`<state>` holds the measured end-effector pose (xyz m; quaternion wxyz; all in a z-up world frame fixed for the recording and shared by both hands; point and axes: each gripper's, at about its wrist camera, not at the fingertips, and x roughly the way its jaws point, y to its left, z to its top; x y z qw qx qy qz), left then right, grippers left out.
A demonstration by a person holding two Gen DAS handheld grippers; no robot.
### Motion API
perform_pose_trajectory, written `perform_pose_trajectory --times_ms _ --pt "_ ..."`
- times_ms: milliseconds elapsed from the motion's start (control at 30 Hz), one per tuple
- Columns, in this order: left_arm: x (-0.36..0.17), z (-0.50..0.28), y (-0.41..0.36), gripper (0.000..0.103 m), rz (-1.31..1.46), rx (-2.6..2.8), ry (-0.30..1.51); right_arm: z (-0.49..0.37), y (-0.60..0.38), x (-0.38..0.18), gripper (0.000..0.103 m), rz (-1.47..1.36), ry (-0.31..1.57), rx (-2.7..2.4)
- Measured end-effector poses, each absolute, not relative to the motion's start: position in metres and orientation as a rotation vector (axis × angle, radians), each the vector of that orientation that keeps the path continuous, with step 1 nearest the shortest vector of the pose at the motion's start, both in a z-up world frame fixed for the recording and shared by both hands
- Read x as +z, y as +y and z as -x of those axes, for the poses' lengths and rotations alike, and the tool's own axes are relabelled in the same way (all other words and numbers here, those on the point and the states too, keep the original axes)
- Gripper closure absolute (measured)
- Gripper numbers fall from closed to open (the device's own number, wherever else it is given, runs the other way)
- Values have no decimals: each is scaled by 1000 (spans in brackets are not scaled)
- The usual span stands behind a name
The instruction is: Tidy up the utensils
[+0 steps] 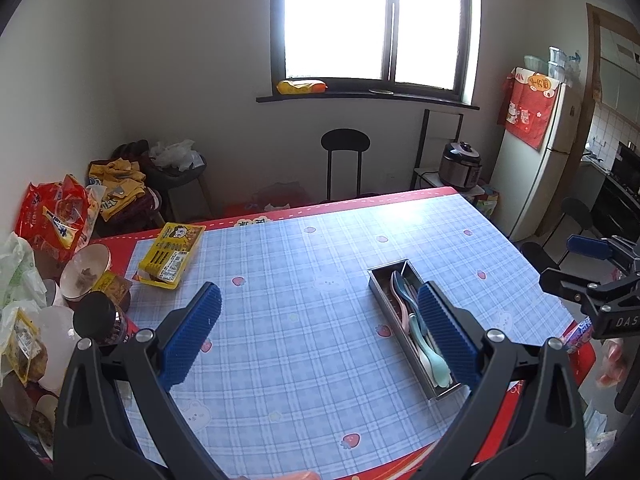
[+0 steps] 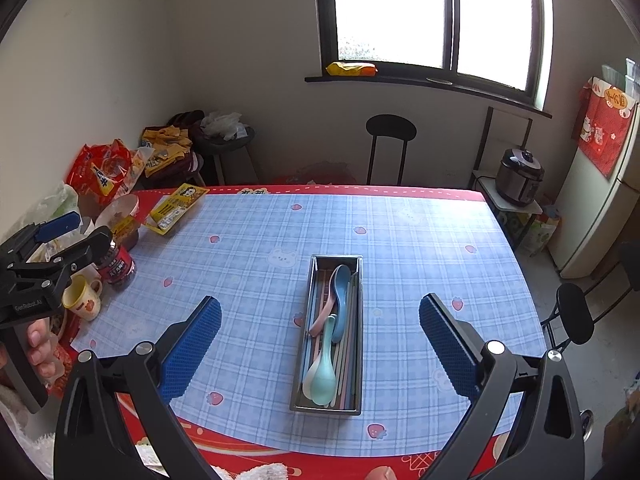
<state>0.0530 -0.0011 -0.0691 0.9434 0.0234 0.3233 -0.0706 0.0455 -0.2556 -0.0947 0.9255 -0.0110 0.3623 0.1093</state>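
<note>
Hovering with both my claws [image 2: 320, 344] [image 1: 320, 332] spread and empty, the tray [image 2: 356, 360] of spoons [image 2: 322, 376] just ahead between my right fingers, I risk knocking it sideways if I descend off-centre.

The left gripper [image 1: 320, 336] is held above the desk's near edge with its jaws spread wide and nothing between the blue ribbed pads [image 1: 192, 332]. The right gripper [image 2: 320, 344] is likewise held over the near edge, its jaws wide apart and empty. In the right wrist view, the left gripper is seen at the desk's left side, gripped from below by a hand [image 2: 40, 350] whose fingertips are curled round the handle. In the left wrist view, the right gripper is seen beyond the desk's right edge.
</note>
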Motion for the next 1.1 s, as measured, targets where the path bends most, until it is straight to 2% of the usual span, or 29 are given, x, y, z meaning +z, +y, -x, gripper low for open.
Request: perform_pose_trajectory --times_ms 1100 --pt "-64 -53 -1 6 -51 -109 670 -49 -251 -96 6 40 749 239"
